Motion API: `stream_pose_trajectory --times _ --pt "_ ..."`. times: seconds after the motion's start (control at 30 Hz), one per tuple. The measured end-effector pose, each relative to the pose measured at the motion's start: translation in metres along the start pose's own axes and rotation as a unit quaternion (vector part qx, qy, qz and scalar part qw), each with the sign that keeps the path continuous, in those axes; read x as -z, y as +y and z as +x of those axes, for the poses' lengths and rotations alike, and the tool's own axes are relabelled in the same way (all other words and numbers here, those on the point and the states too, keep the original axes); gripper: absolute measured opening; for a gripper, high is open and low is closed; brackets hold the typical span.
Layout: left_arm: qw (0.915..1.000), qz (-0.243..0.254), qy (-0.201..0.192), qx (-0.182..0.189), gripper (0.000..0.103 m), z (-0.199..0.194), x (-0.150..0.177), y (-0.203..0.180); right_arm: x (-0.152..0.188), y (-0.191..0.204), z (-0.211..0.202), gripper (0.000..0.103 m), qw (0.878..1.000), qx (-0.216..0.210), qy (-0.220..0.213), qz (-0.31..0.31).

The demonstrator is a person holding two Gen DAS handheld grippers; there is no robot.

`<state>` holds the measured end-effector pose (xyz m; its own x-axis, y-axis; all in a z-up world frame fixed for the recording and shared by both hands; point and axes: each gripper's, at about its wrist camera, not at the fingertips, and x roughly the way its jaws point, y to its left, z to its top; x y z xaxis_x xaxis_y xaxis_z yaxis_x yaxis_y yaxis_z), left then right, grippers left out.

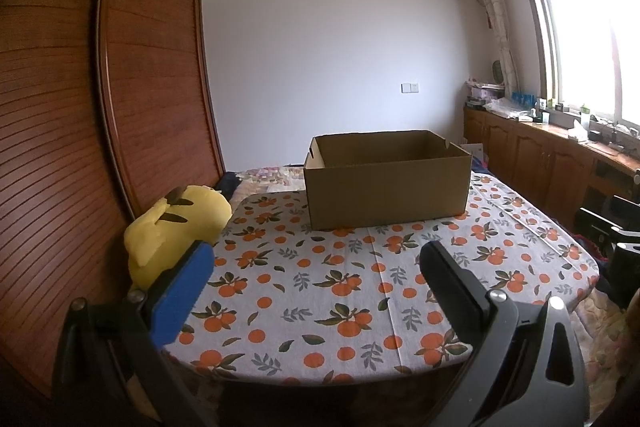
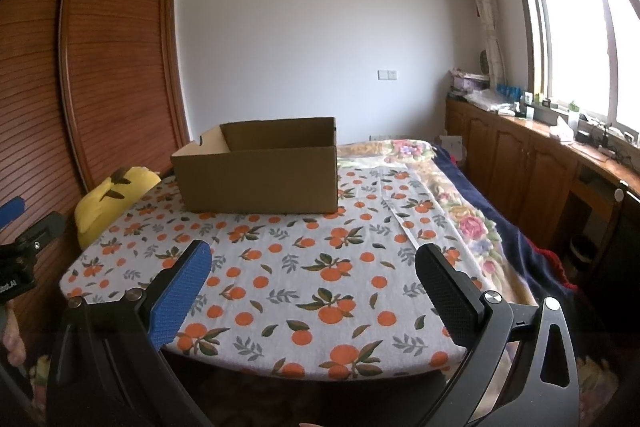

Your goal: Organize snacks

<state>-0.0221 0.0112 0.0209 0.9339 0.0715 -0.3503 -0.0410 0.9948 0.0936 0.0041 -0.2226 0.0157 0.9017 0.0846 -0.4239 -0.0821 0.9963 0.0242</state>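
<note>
An open brown cardboard box [image 1: 386, 183] stands at the far side of a table covered with an orange-fruit patterned cloth [image 1: 320, 287]; it also shows in the right wrist view [image 2: 260, 173]. Its inside is hidden from here. No snacks are in view. My left gripper [image 1: 316, 259] is open and empty above the near table edge. My right gripper [image 2: 314, 259] is open and empty, also above the near edge. Part of the left gripper [image 2: 16, 227] shows at the left border of the right wrist view.
A yellow plush toy [image 1: 176, 227] lies at the table's left edge against a wooden wardrobe [image 1: 100, 107]. A bed with a floral blanket [image 2: 472, 223] lies to the right. Low wooden cabinets [image 2: 520, 163] with clutter run under the window.
</note>
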Motion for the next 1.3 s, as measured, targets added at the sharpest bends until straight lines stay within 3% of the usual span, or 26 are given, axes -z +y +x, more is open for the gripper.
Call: stream_pose_trajectory --times 1.3 --pt "1.0 -0.001 0.0 -0.002 0.103 -0.0005 0.0025 -0.0009 0.0019 0.0021 -0.0009 0.103 1.0 0.001 -0.004 -0.001"
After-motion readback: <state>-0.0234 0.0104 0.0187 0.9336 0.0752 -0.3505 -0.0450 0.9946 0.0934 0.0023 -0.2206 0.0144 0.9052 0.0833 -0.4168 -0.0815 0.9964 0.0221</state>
